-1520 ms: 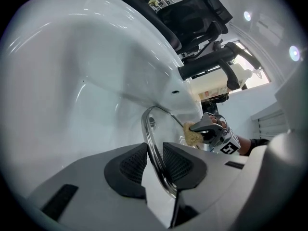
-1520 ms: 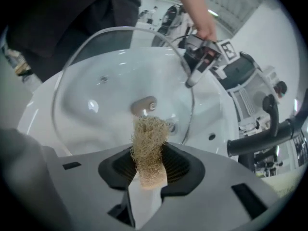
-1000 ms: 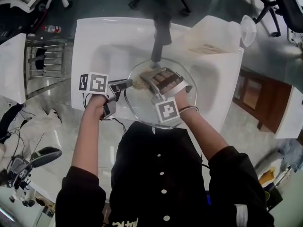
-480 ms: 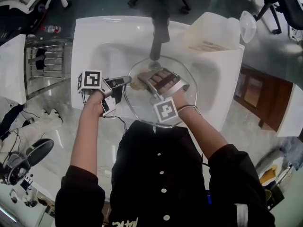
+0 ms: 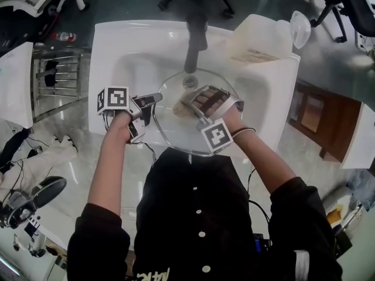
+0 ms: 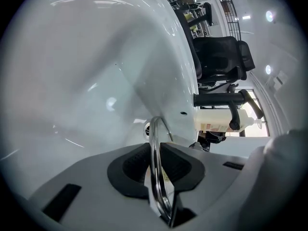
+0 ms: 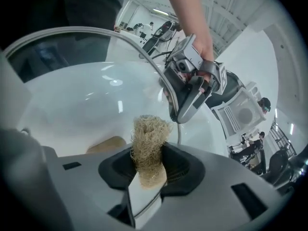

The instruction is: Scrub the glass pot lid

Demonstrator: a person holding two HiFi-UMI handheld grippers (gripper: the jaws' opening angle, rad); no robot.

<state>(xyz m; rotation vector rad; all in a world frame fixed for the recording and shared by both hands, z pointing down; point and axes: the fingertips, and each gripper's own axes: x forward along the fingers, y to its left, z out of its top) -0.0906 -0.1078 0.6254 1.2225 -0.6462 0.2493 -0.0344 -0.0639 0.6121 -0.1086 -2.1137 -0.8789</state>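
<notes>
The white sink [image 5: 117, 45] lies under the glass pot lid [image 5: 176, 134], seen whole only in the head view. The left gripper view shows the left claw [image 6: 156, 165], jaws just closing, clenched on the lid's metal rim; the right gripper view shows the right claw [image 7: 149, 166] grasping a tan scrubber [image 7: 150, 134].

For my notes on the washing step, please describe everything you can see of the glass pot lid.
The glass pot lid is round, clear glass with a shiny metal rim. It is held over the white sink. The left gripper, whose jaws have just been closing, clamps the rim at the lid's left edge. The right gripper holds a tan fibrous scrubber, seemingly against the glass.
</notes>
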